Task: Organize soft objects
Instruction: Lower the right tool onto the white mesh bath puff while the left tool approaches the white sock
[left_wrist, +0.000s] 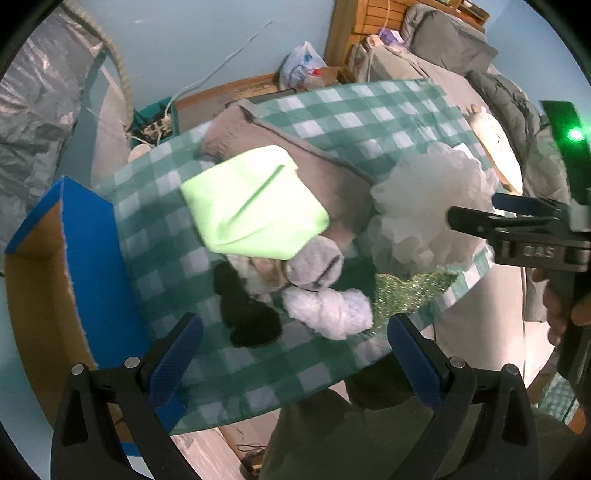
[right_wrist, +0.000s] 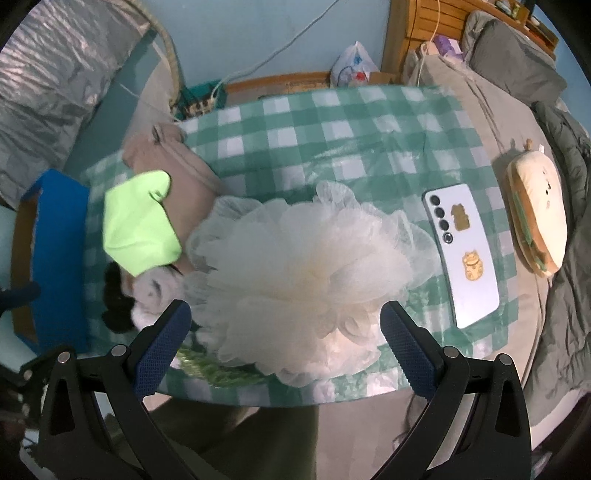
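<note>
Right wrist view has the white mesh pouf dead ahead at 12 o'clock, framed by the right gripper, whose jaws stand wide and empty. The left gripper is likewise spread wide, holding nothing, over a heap at its 12 o'clock: lime cloth, grey sock, black item, white wad. The blue box at 9 o'clock looks empty as far as visible, so sorting seems barely begun; everything lies on the checked cloth.
</note>
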